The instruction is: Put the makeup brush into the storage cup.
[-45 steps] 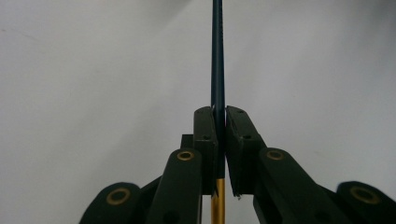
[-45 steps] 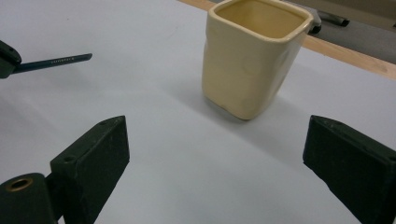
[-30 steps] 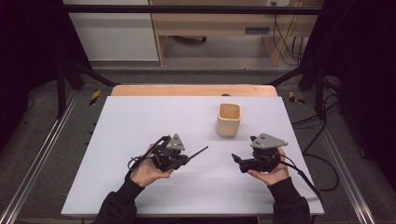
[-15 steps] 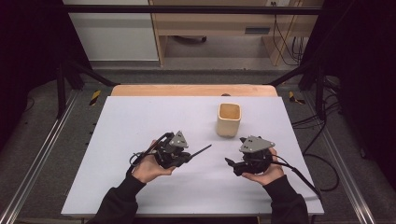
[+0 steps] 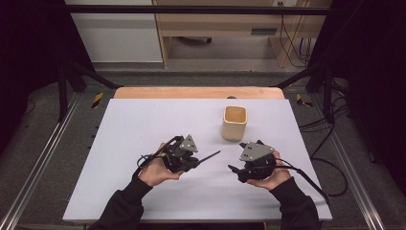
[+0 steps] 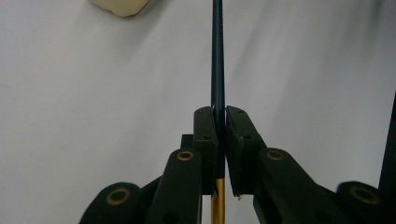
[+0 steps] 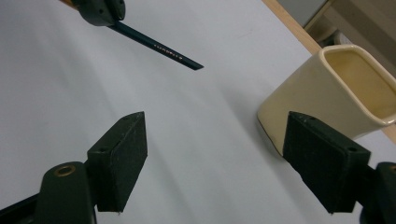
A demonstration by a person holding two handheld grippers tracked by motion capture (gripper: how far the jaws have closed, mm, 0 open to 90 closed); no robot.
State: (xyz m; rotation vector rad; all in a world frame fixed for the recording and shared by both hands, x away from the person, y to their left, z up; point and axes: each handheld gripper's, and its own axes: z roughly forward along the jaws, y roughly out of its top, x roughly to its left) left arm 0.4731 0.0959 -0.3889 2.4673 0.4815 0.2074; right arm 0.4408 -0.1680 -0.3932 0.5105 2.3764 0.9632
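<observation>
A dark pencil (image 5: 209, 156) with a gold rear end sticks out to the right of my left gripper (image 5: 195, 162), which is shut on it near the table's middle. In the left gripper view the pads (image 6: 205, 135) clamp the pencil (image 6: 217, 56) on both sides. My right gripper (image 5: 233, 168) faces left toward the pencil tip. Its jaws have just been closing, and they still stand apart with nothing between them (image 7: 215, 126). Ahead of them are the pencil (image 7: 159, 45) and the left gripper (image 7: 100, 9). A cream square cup (image 5: 234, 123) stands upright behind both grippers.
The work surface is a pale grey board (image 5: 143, 124) with a wooden strip (image 5: 191, 92) along its far edge. The cup (image 7: 327, 88) is close to the right gripper's right finger. A black cable (image 5: 306, 177) trails from the right gripper toward the board's right edge.
The right gripper has edged left toward the pencil tip, and its jaws have narrowed. The left gripper and the pencil have stayed where they were.
</observation>
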